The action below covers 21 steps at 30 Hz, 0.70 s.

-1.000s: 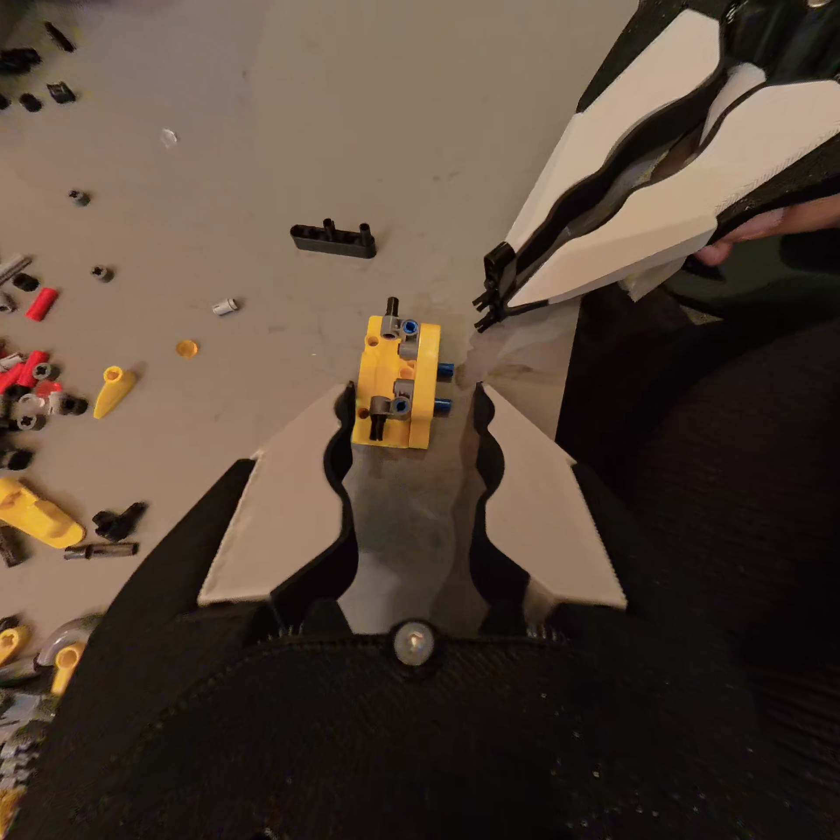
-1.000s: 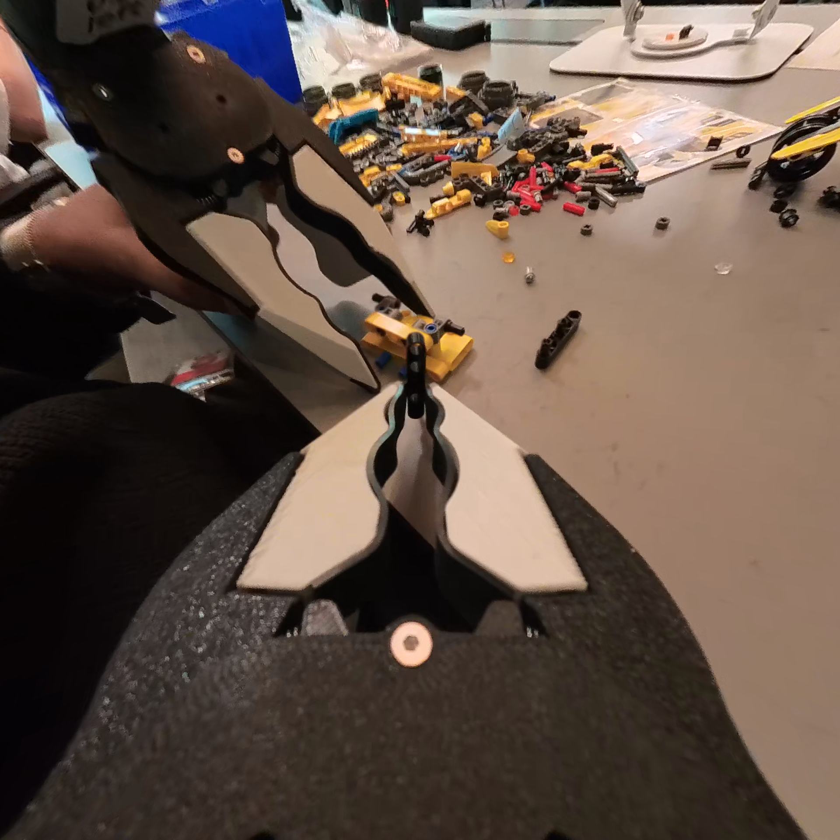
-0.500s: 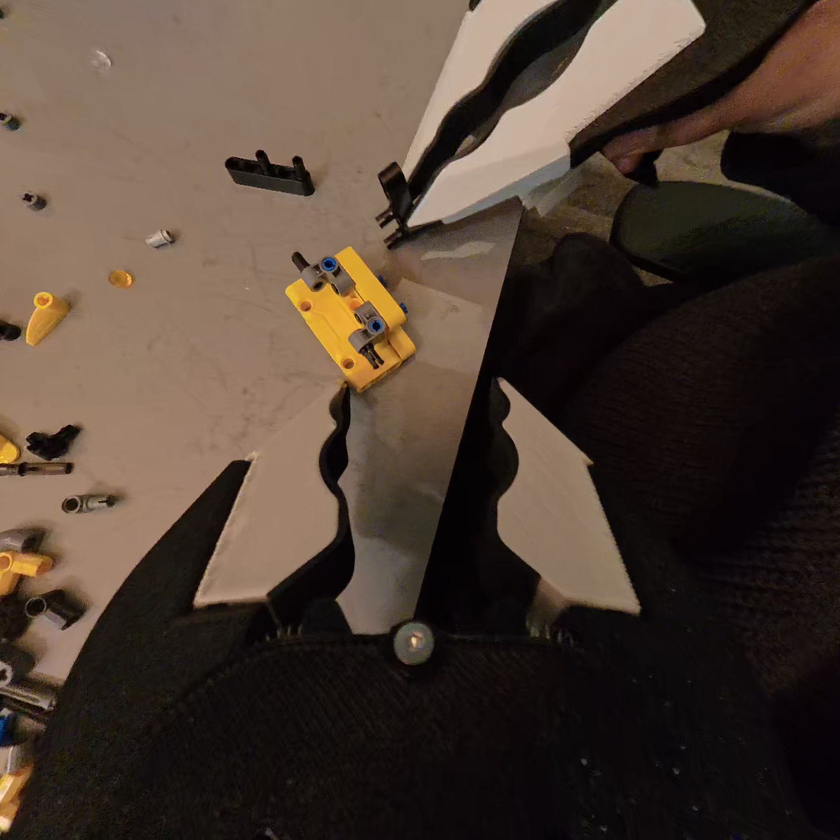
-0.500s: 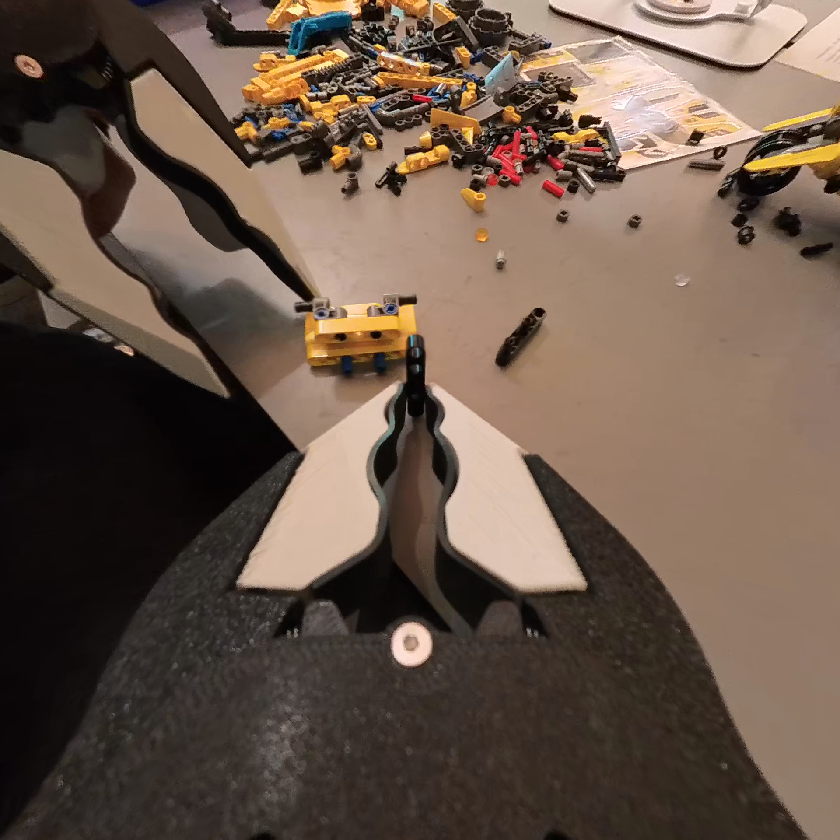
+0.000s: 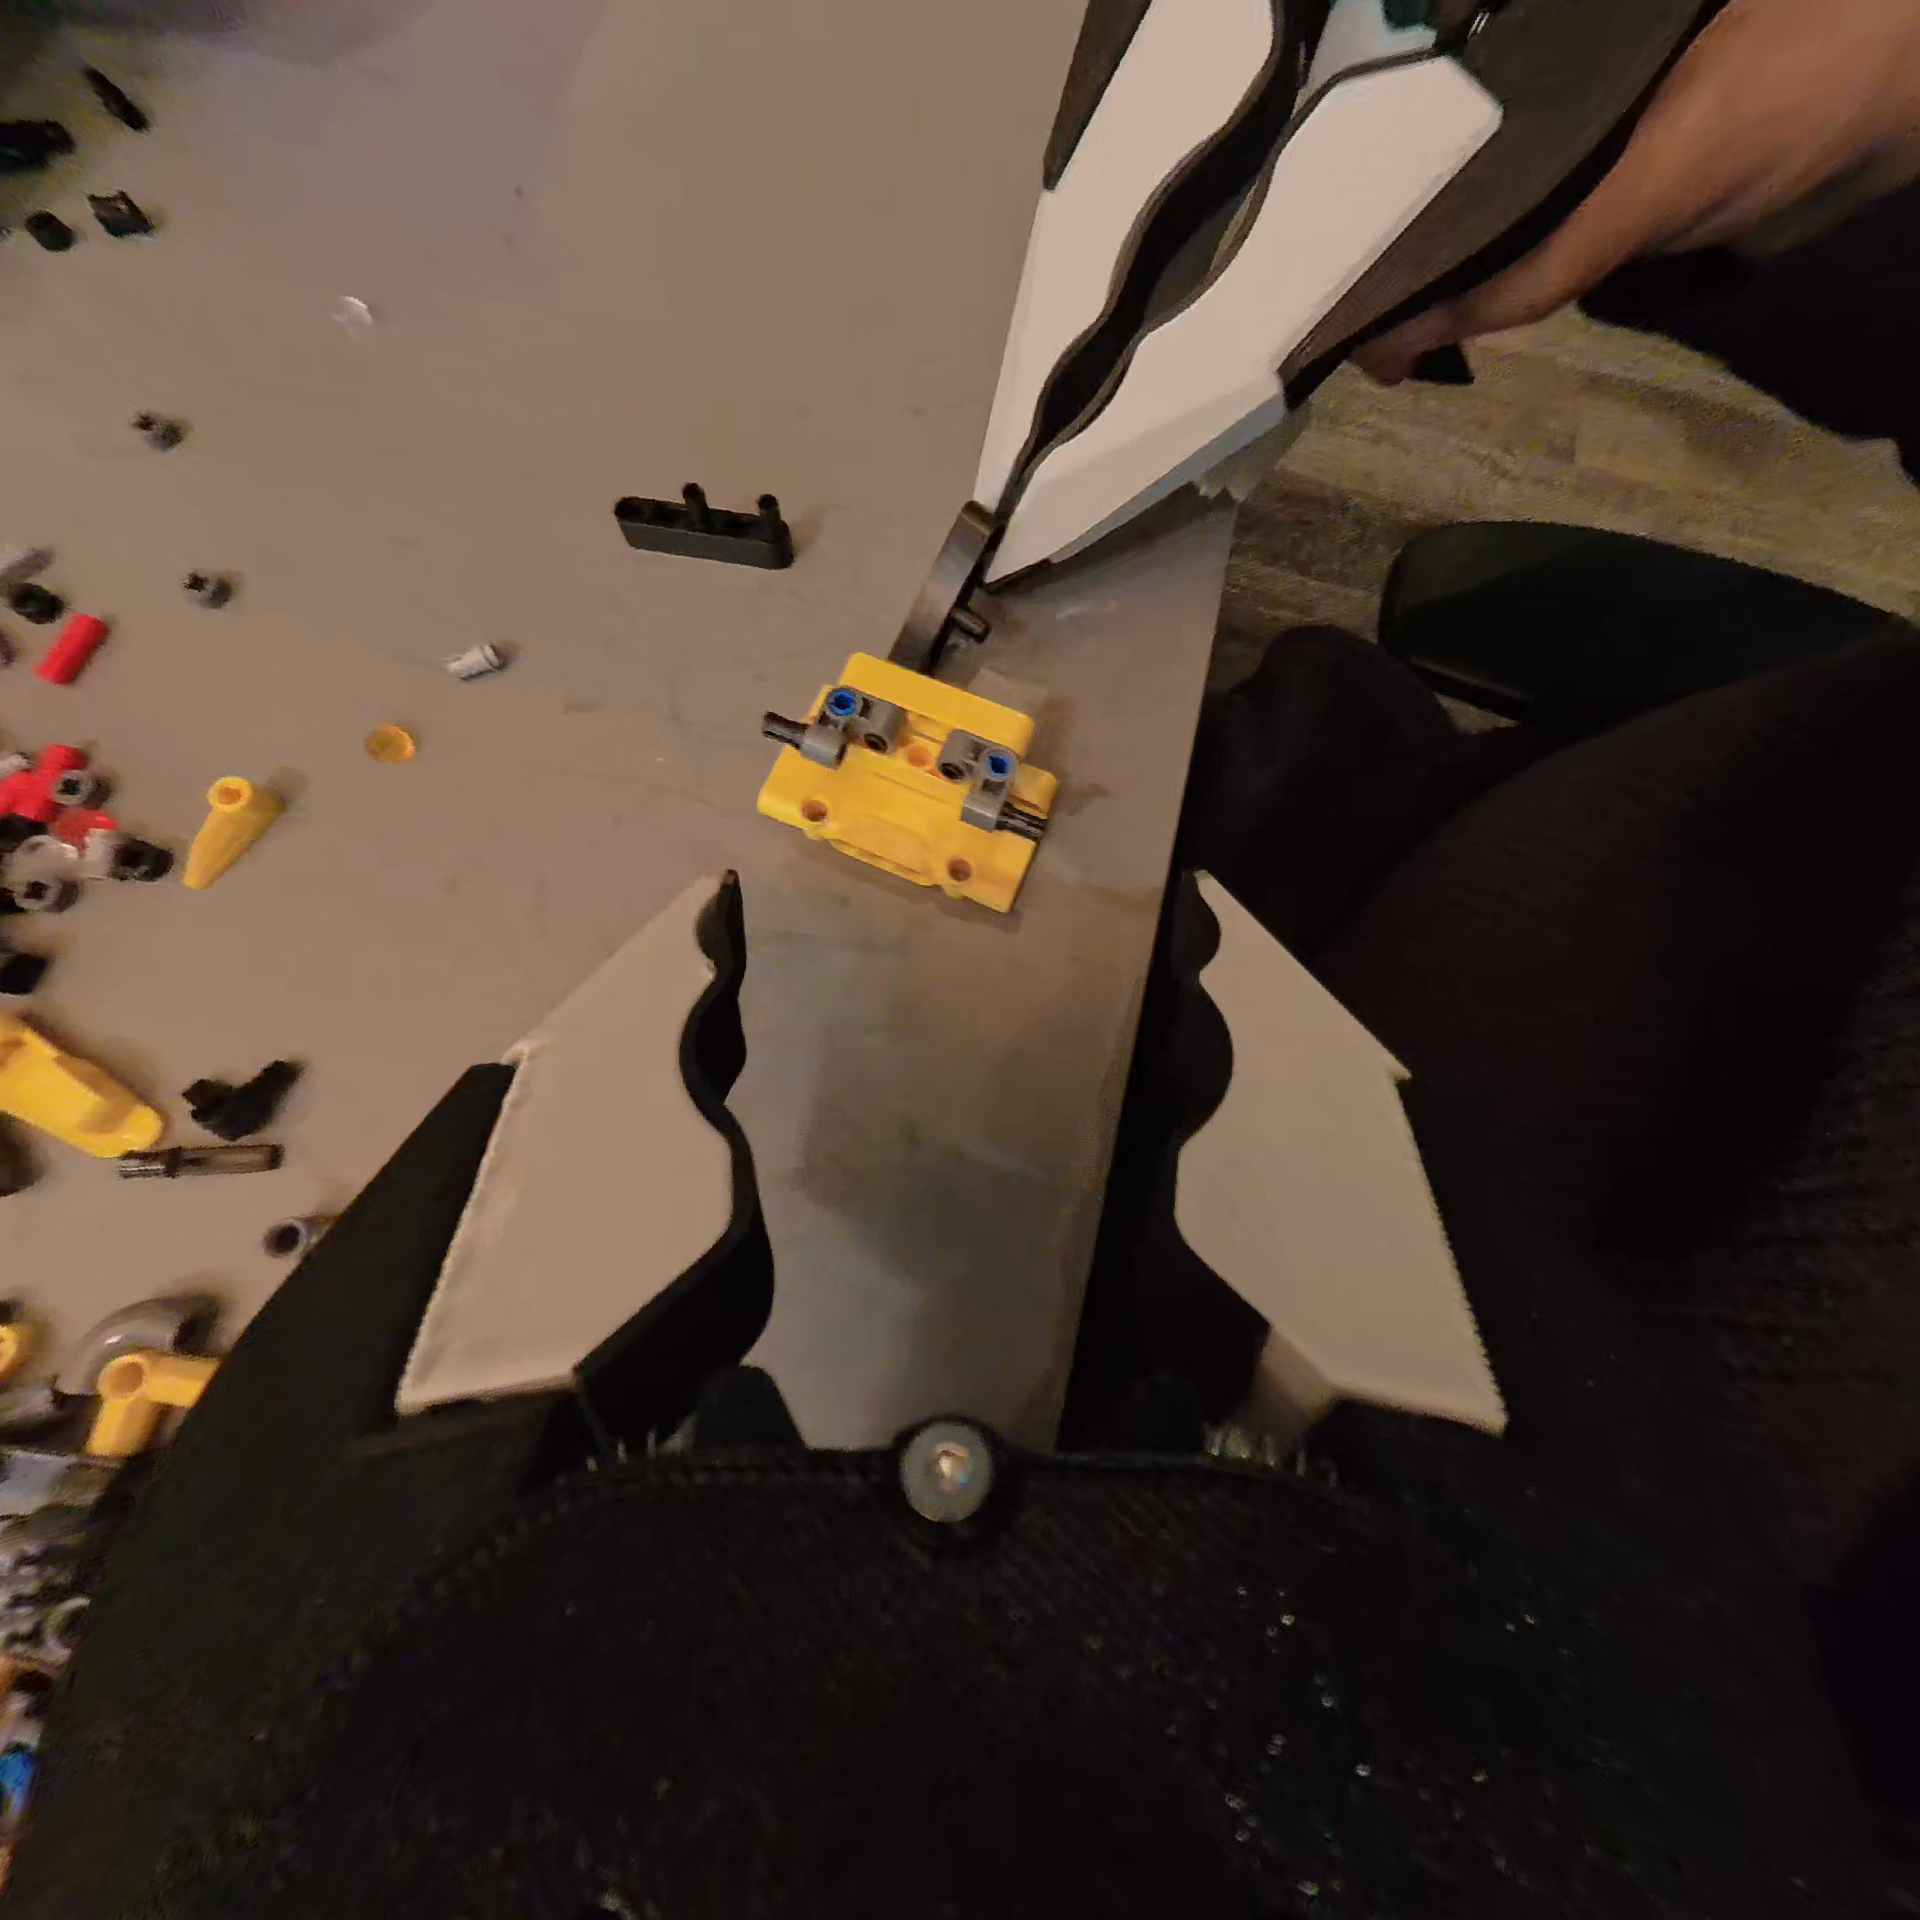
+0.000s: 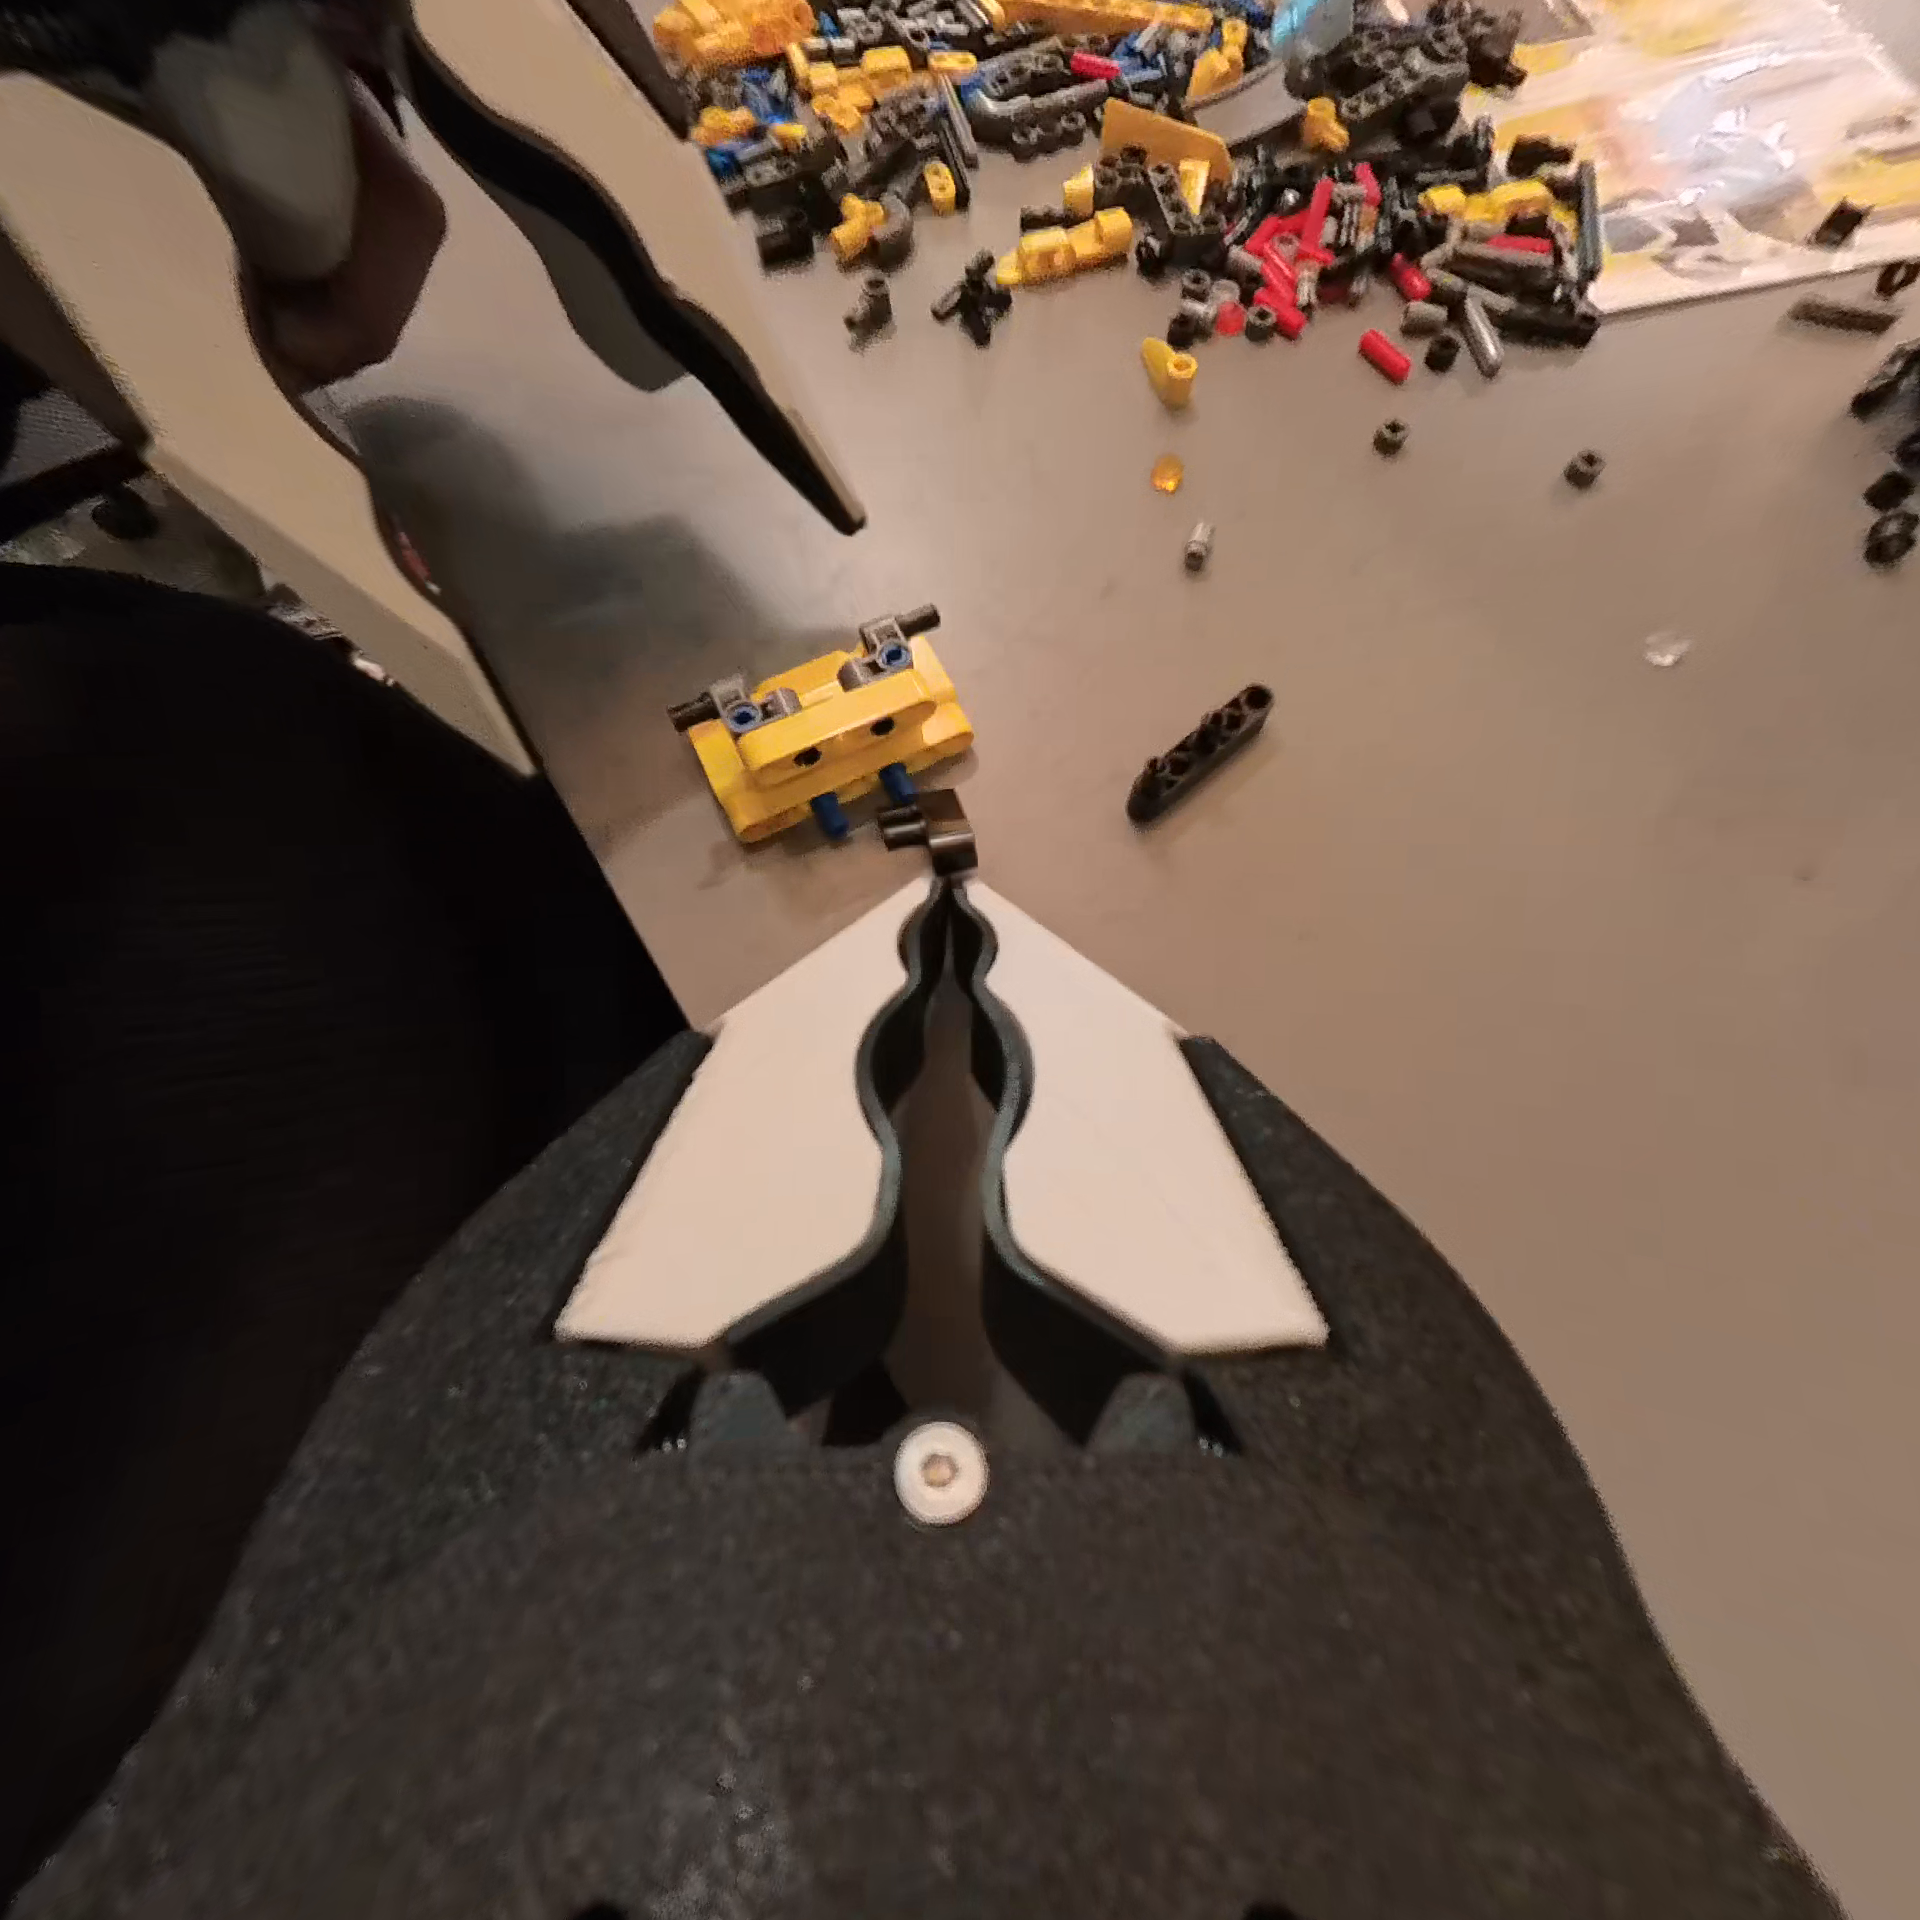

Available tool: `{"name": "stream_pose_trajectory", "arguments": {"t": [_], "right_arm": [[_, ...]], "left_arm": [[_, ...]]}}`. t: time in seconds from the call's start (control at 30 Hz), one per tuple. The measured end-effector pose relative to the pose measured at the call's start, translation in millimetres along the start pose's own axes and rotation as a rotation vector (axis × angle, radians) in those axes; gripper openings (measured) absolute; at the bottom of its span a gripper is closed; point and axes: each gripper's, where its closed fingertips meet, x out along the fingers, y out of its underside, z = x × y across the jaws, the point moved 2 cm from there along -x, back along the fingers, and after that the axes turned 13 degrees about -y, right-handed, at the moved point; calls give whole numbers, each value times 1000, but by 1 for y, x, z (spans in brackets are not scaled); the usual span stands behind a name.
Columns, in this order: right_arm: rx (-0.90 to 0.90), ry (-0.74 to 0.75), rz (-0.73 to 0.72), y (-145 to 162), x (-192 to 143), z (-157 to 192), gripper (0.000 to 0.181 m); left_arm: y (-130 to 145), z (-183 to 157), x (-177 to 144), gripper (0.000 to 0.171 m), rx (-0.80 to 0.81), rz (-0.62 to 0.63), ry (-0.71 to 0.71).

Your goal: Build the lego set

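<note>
The right gripper [image 6: 943, 883] has its two fingers pinched together on a small black connector piece [image 6: 935, 824], which sticks out past the fingertips and sits just short of the yellow brick assembly [image 6: 826, 740]; whether the piece touches one of the assembly's blue pins cannot be told from this view. In the left wrist view the same black connector piece [image 5: 951, 613] reaches the far edge of the yellow brick assembly [image 5: 906, 784] from beyond, with the right gripper [image 5: 997, 561] slanting down from above and to the right, held by a hand [image 5: 1704, 187]. The left gripper [image 5: 951, 894] stands wide open and holds nothing: its fingers straddle the edge of the grey table [image 5: 644, 312], the left one over the tabletop, the right one off the edge over dark fabric, and the assembly lies flat on the table just ahead of the fingertips, between them and apart from both. The assembly carries grey connectors with blue pins and black pegs on its upper face. Farther ahead and to the left of the left gripper lies a black beam [image 5: 704, 530] with pegs standing up, and loose yellow, red, black and grey parts [image 5: 94, 831] are scattered well off to its left. Ahead and to the right of the right gripper the black beam [image 6: 1200, 750] lies well apart from the assembly, and beyond it a dense pile of mixed parts [image 6: 1195, 156] spreads across the table beside a printed sheet [image 6: 1745, 156].
</note>
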Motion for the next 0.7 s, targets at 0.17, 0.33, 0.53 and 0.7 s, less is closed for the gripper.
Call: {"name": "stream_pose_trajectory", "arguments": {"t": [0.17,0.33,0.53,0.7], "right_arm": [[-180,13,51,-4,-3,-2,5],[-259,-29,41,-15,2,9,24],[-378,12,147,-9,3,6,21],[-221,-32,132,1,-6,5,37]], "left_arm": [[-14,-2,-1,80,17,-66,3],[-25,-6,0,77,44,-96,3],[-30,-11,4,78,84,-88,-3],[-29,-13,1,78,78,-104,-6]]}}
